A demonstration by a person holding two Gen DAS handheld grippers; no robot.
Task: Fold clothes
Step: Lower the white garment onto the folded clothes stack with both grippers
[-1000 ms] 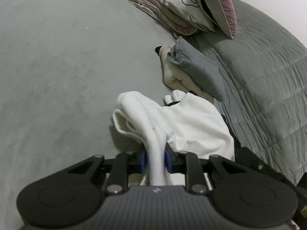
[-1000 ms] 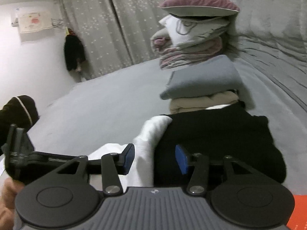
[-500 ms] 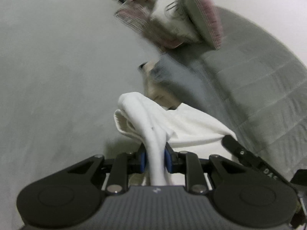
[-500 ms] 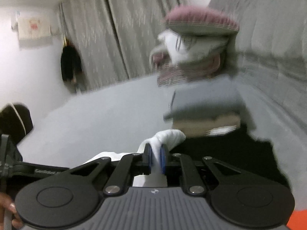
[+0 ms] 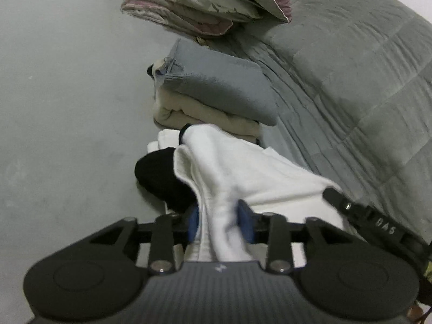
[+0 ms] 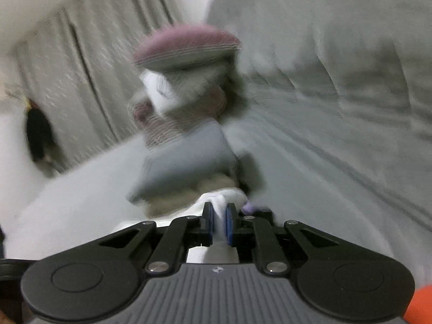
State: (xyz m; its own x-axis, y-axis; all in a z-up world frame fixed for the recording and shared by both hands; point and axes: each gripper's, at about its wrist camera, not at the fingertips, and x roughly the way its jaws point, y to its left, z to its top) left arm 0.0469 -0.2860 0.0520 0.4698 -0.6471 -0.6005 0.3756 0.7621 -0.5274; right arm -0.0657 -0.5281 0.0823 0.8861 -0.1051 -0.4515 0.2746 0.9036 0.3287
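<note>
One black garment point(image 5: 162, 178), left-wrist view only

Bed point(image 5: 67, 108): grey sheet — smooth, bare at left
On it: folded clothes stack point(image 5: 216, 94), pillow pile point(image 5: 216, 2), white garment point(image 5: 243, 167) — quilt point(image 5: 351, 67) at right

Dim, flat light; right wrist view motion-blurred, both bowed at edges.

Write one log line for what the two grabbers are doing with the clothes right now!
left gripper: jaws opening, white cloth garment between them | right gripper: shut on white cloth garment
</note>
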